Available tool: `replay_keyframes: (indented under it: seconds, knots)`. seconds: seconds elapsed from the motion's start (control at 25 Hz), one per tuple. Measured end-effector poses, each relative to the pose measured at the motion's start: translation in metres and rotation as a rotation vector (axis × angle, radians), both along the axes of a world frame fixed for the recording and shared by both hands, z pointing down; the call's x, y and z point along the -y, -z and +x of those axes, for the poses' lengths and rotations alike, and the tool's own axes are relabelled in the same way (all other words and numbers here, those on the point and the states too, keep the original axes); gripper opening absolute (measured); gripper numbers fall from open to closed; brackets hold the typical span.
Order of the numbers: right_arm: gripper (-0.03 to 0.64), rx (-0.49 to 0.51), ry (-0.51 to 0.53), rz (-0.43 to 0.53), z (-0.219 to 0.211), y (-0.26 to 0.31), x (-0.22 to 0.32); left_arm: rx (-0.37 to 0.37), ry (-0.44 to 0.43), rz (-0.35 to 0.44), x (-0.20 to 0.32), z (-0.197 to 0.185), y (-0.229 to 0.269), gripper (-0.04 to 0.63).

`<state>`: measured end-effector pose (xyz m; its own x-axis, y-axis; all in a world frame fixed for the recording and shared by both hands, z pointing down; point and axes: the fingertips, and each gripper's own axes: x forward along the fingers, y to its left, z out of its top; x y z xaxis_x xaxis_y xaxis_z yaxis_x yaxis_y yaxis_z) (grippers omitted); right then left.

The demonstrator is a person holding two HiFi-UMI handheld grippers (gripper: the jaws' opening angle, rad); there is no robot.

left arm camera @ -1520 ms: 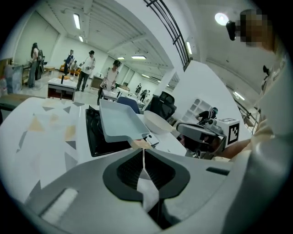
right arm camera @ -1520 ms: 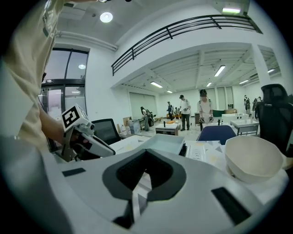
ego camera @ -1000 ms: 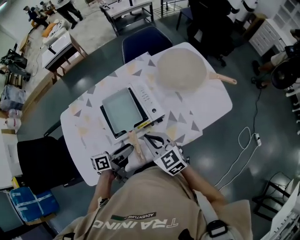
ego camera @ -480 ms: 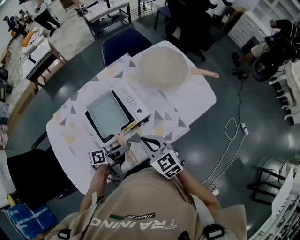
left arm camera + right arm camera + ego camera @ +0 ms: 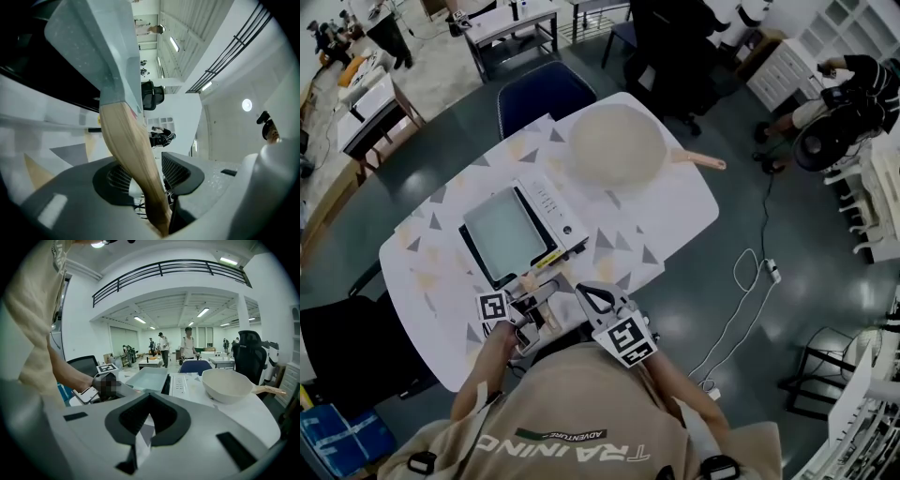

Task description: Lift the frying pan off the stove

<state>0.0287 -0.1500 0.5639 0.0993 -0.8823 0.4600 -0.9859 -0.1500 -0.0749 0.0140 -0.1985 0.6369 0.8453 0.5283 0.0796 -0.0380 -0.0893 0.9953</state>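
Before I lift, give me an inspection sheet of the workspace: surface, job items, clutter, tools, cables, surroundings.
Surface: white table, partly covered by a triangle-print cloth.
Job's things: the square grey frying pan sits on the white stove, with its wooden handle pointing toward the person.
Clutter: a round cream pan on the table beyond the stove, apart from it.
Tools: left tool is open. Its jaws have just been opening, with the handle between them. Right tool is shut and empty, close beside the left.
Cables: white cable looped on the floor to the right of the table.
Surroundings: blue chair at the table's far edge; people at desks beyond.
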Motion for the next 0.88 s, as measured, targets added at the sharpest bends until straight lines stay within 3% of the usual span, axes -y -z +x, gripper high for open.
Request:
replay_keyframes:
  seconds: [0.04,0.12,0.36,0.76,0.88]
  knots:
    - [-0.003,0.0,0.001,0.001,0.0,0.001,0.0,0.011,0.009,-0.012,0.001,0.0,-0.001,0.169]
    - [-0.003,0.001,0.003,0.006,0.0,0.001,0.001,0.027,0.031,-0.042,0.003,0.0,-0.002,0.07]
    - [-0.003,0.005,0.022,0.023,0.002,0.003,0.006,0.036,0.079,-0.123,0.004,0.003,0.0,0.034]
    - [-0.003,0.023,0.044,0.041,0.002,0.001,0.009,0.029,0.008,0.063,0.002,0.0,0.004,0.059]
    - [-0.003,0.025,0.045,0.049,0.004,0.002,0.009,0.02,0.015,0.073,0.005,0.0,0.014,0.071]
